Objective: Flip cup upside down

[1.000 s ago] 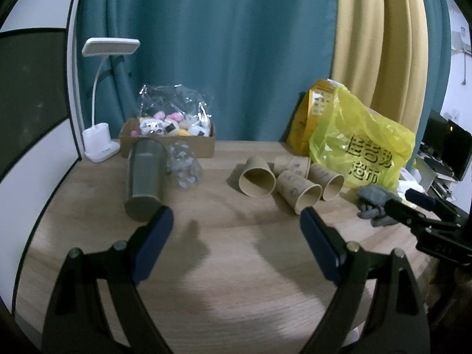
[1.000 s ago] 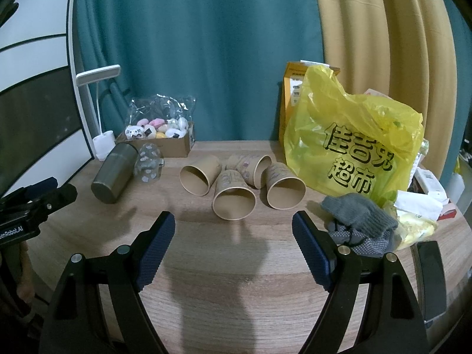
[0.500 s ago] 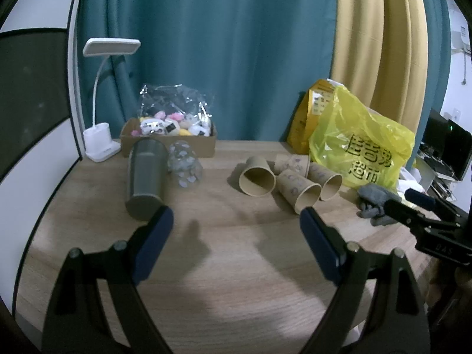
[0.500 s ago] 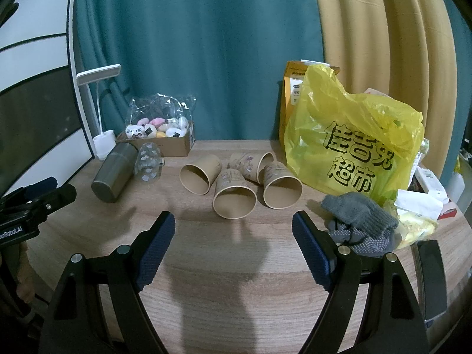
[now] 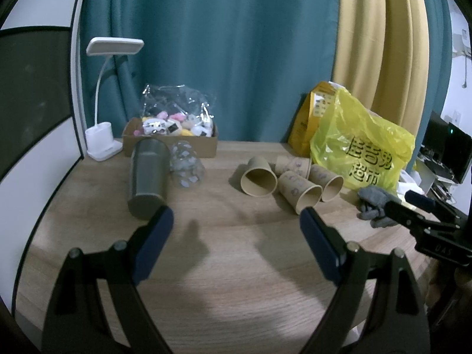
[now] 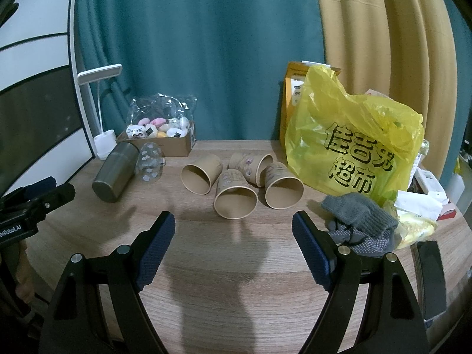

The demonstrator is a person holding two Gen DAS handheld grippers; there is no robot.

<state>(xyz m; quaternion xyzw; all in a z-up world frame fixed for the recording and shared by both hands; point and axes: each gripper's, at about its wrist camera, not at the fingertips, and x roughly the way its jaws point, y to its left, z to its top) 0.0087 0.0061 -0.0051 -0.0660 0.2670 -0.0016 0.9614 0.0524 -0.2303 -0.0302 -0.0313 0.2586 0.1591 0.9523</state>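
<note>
Evidently nothing is flipped yet: four brown paper cups (image 6: 235,196) lie on their sides in a touching cluster at the middle of the wooden table (image 6: 236,265), mouths towards the near edge, so any could be pinched by its rim. Left of them a grey metal tumbler (image 5: 147,181) and a clear patterned glass (image 5: 185,168) also lie toppled. Right, a yellow plastic shopping bag (image 6: 351,150) and grey knitted gloves (image 6: 358,219) crowd the cluster. The left gripper (image 5: 237,222) and right gripper (image 6: 233,231) hover near, spread wide, holding nothing.

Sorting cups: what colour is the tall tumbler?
Dull grey-green metal tumbler, clearest in the right wrist view.
</note>
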